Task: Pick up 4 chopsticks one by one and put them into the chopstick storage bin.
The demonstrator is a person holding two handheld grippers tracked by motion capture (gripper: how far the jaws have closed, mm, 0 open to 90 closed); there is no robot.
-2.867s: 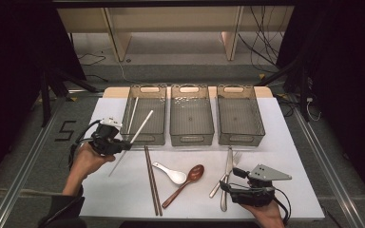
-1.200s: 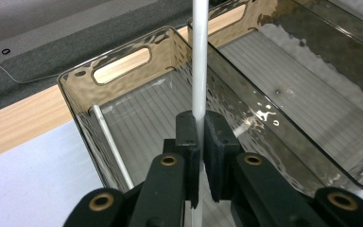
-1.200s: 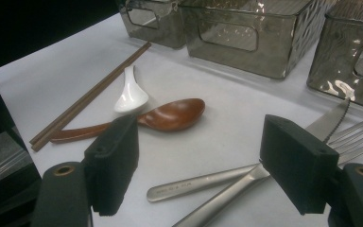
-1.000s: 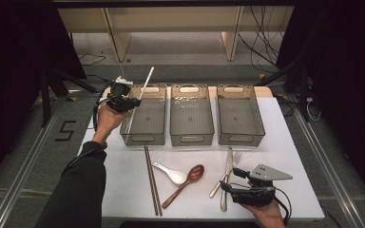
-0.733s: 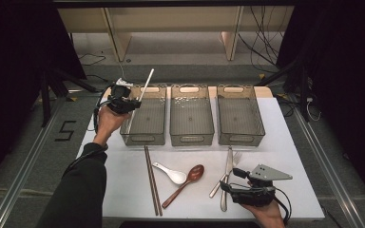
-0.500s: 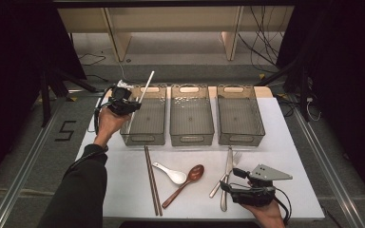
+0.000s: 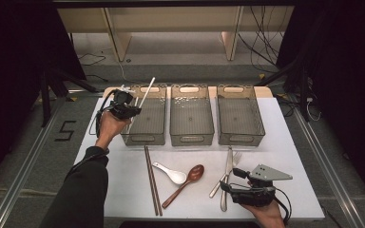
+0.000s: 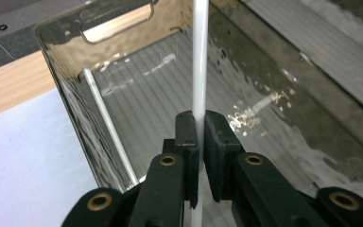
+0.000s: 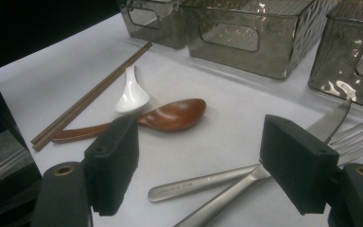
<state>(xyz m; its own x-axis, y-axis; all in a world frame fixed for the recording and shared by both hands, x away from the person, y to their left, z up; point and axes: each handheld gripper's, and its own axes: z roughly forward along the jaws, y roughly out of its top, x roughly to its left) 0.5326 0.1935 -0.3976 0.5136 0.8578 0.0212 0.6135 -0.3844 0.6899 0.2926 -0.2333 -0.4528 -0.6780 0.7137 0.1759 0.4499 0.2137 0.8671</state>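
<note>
Worktop: a white sheet covers the worktop (image 7: 285,142), with bare pale wood showing at its far edge; three smoky clear plastic bins stand side by side across the back.
Room: grey floor with metal rails on both sides, a "5" marked on the floor at the left, pale wooden legs and loose cables beyond, darkness to either side.
Left bin: the left bin (image 7: 147,137) has rippled walls, a ribbed floor and cut-out handles; one white chopstick (image 8: 106,120) already lies along its floor by the side wall.
Left claw: the left claw (image 8: 201,137) is clenched on a second white chopstick (image 8: 199,56), a thin, smooth, round stick, held above the left bin's near left corner and slanting up over it.
Right claw: the right claw (image 9: 203,165) rests released at the near right edge, ridged black pads well apart, over the handles of a steel knife (image 9: 331,125) and fork (image 9: 359,137).
Loose cutlery: a pair of brown wooden chopsticks (image 7: 151,178), a white ceramic soup spoon (image 7: 171,173) and a glossy brown wooden spoon (image 7: 185,183) lie in front of the bins.
Hard to make out: the held chopstick's lower end is hidden behind the pads; its tip is cut off in the left gripper view.
</note>
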